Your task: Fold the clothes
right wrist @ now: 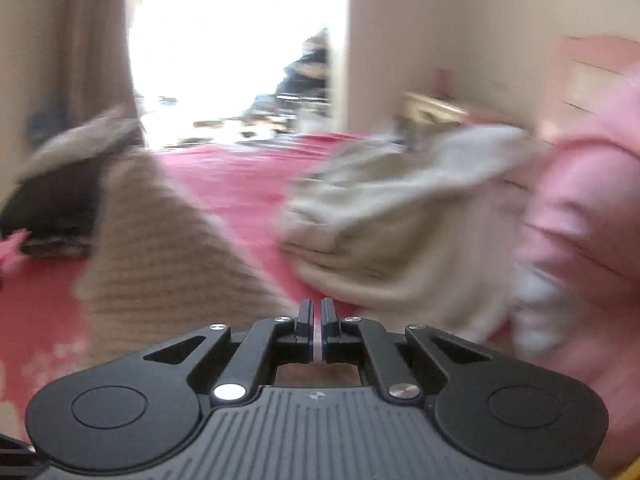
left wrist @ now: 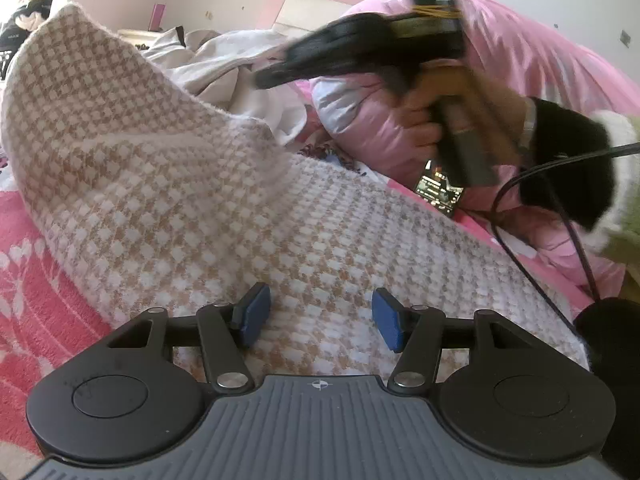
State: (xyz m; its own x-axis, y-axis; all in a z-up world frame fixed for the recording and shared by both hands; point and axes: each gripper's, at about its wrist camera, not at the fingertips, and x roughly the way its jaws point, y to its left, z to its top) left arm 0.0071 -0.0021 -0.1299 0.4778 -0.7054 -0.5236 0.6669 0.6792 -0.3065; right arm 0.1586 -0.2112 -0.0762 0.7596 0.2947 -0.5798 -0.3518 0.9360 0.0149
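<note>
**Checked cloth on the bed, left jaws spread, right jaws pressed together**

I take the checked cloth (left wrist: 208,208) as my landmark: a beige-and-white woven piece lying across the red patterned bedspread (left wrist: 36,280). Its far edge stands lifted in a curved fold, while the near part lies flat.

My left gripper (left wrist: 320,318) sits low over the near, flat part of that cloth. Its blue pads (left wrist: 256,314) stand spread apart, with only the weave showing between them; I cannot tell whether they touch the fabric.

Beyond the cloth and to its right, a person's hand (left wrist: 420,124) holds my right gripper (right wrist: 316,320), its fingers aimed towards the raised fold. From its own camera the jaws are pressed together with just a sliver of gap and nothing visibly pinched. That view is blurred.

Behind the cloth lies a heap of white garments (left wrist: 240,68), and to the right of it a pink quilt (left wrist: 520,64). A phone (left wrist: 440,192) with a lit screen lies beside the cloth's right edge.
</note>
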